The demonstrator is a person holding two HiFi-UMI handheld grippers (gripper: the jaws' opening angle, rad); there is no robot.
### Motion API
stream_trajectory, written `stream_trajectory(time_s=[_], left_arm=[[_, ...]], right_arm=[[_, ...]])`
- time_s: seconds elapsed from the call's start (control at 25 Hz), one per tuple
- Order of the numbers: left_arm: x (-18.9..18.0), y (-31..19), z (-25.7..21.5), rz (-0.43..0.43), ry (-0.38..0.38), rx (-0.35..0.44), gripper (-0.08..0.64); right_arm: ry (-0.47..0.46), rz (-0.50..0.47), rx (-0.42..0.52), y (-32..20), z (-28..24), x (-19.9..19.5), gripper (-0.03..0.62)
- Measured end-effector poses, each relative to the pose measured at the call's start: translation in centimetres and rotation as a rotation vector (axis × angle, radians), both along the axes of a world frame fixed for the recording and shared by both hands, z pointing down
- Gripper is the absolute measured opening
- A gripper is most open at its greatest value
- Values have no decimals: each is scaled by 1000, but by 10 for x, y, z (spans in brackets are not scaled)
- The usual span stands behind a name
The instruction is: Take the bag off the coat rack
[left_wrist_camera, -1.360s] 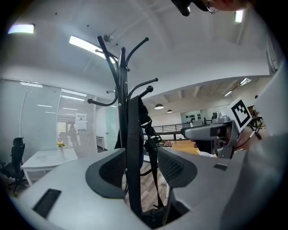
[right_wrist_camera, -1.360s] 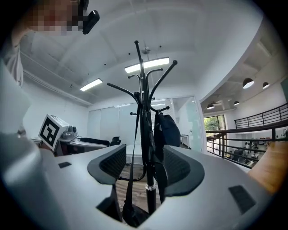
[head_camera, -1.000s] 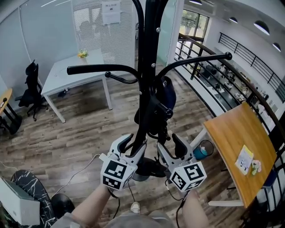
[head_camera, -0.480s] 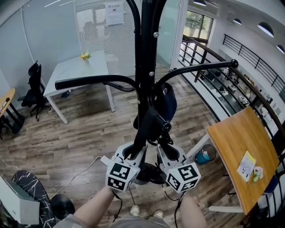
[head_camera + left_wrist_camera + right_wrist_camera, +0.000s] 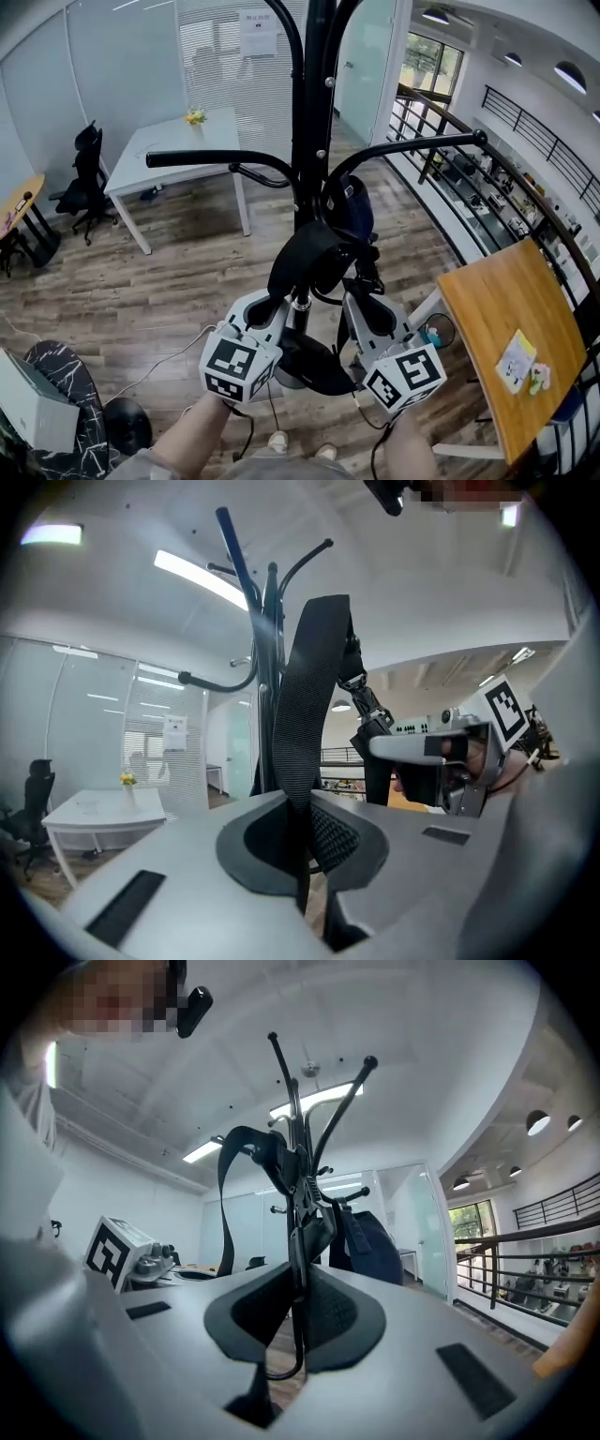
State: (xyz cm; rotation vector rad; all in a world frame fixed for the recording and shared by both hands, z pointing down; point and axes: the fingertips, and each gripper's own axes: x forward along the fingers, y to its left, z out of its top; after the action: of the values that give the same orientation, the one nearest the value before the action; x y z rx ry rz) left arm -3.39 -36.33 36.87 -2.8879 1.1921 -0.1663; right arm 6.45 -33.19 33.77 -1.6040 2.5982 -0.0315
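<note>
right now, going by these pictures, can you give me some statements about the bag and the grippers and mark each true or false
1. The left gripper is clamped on the bag's wide strap. True.
2. The bag lies on the floor. False: it hangs beside the coat rack, clear of the floor.
3. Yellow flowers stand on the white table. True.
4. The wooden table is on the person's left. False: it is on the person's right.
5. The right gripper has nothing between its jaws. False: its jaws are closing on a thin strap that runs between the pads.
</note>
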Motion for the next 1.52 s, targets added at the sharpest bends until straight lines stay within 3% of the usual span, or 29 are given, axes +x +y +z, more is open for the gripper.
stream_trajectory(time_s=[0.28,0.6,1.08,1.36,1.52], left_arm=[[6,27,-61,63,-19,106,17],[36,58,-99,181,2,186,17],[125,104,-80,422,73,79,17],[179,135,-40,585,23,26,17],[203,146,-9,646,-25,-30,17]], right_arm=[[-27,-7,94,25,-58,8,57],[9,70,145,63,-86,40,57],[55,327,127,162,-82,129,57],[5,533,76,222,-46,177,57],[43,595,14,246,-16,190,57]])
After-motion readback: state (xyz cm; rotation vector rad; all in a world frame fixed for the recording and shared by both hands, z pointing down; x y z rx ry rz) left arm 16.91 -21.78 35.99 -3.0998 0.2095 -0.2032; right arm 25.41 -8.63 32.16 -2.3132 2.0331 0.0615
